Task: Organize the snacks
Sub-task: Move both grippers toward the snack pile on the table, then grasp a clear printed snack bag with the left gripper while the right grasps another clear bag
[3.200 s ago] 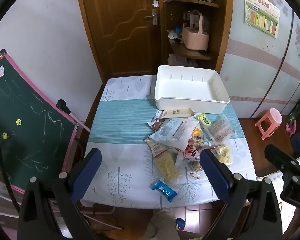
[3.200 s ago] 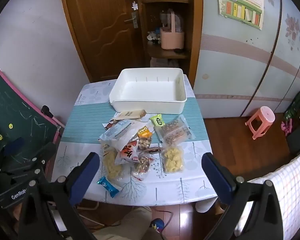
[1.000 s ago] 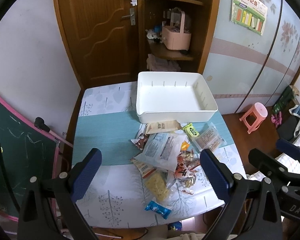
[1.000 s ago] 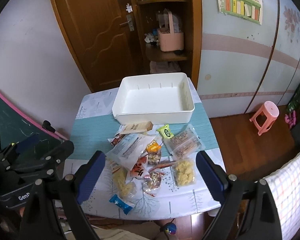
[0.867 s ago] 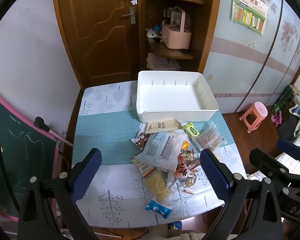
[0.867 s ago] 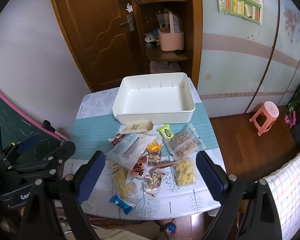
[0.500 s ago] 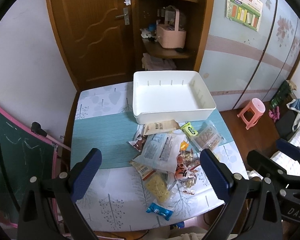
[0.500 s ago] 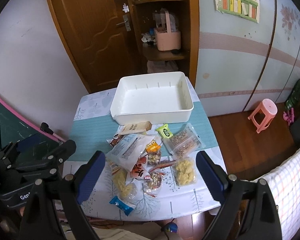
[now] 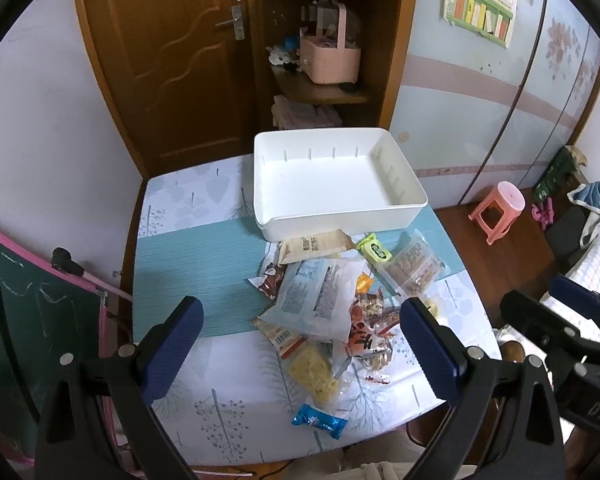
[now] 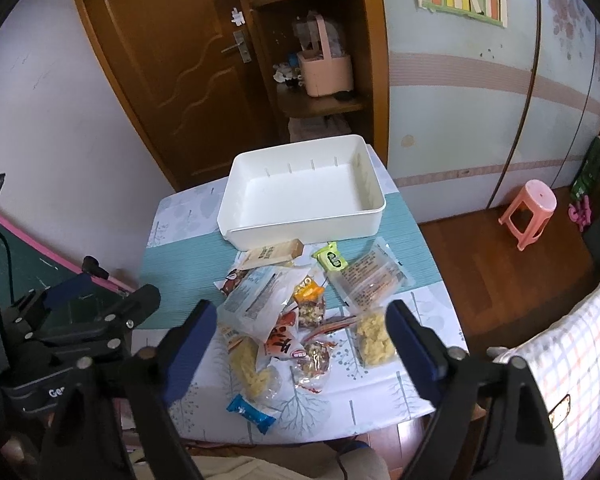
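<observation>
The left wrist view showed the left gripper [image 9: 298,340] with its fingers [image 9: 172,344] spread wide and nothing between them, and the right gripper's body at its right edge. The right wrist view showed the right gripper [image 10: 296,344] with fingers [image 10: 188,344] also wide apart and clear of every packet; its jaws had just been closing a little. Only this view showed the checked cloth [image 10: 572,344] at right.

Compared with the first frames, both cameras sat closer to the table [image 9: 180,256], and the right fingers stood nearer together.

One white bin [image 9: 332,184] stood at the far side of the table, nothing visible inside it. The snacks [image 9: 320,300] lay in one loose heap just in front of it, the tan packet [image 9: 312,244] touching its near wall. Countable items included one large white pouch [image 10: 260,296], one green packet [image 10: 332,260], two bags of yellow pieces [image 10: 374,338] and one blue wrapped bar [image 9: 319,420] apart near the front edge. One pink stool [image 10: 528,208] stood on the floor.
</observation>
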The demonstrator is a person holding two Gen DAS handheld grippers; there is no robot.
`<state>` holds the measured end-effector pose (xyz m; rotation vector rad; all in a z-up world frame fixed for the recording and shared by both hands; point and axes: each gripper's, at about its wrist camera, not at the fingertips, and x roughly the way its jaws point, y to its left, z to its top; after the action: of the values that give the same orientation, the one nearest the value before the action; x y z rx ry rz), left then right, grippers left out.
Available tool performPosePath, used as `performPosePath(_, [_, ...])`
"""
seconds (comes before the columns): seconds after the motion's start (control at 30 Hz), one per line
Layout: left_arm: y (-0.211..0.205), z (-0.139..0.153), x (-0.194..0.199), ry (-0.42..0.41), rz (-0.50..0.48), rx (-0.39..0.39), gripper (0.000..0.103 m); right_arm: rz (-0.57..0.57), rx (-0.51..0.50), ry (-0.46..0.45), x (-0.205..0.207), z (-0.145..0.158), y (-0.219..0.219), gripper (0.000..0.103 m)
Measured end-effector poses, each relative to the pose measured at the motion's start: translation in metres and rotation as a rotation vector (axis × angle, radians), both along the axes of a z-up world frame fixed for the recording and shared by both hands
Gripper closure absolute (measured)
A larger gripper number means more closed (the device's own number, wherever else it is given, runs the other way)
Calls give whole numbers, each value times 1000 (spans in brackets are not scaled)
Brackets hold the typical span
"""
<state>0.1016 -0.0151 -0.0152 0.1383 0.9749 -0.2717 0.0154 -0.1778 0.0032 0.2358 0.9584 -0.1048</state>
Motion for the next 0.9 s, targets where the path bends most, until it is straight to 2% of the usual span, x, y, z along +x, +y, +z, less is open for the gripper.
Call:
performPosePath(0.13, [-1,-5,6,27,-9,-10,5,-27,16,10,0,-2,-8,19])
performPosePath(0.3, [5,-18,22,73,24,-38,5,-57,-1,33,3,-6,-19,19])
performPosePath(0.5, [5,-39,38,82,49,0,5,-59,-24,78,15,-21,-37,19])
performPosePath(0.67, [2,-70,57,145,56,11,5,-26,-12,146,41,-55,-56,19])
performPosePath(0.8, [-12,-108,73,263,24,-5,5,-17,7,212,67,-89,-74,19])
performPosePath(0.9, [-28,-137,84,321,16,-1,5,-23,34,256,87,-115,-89,19])
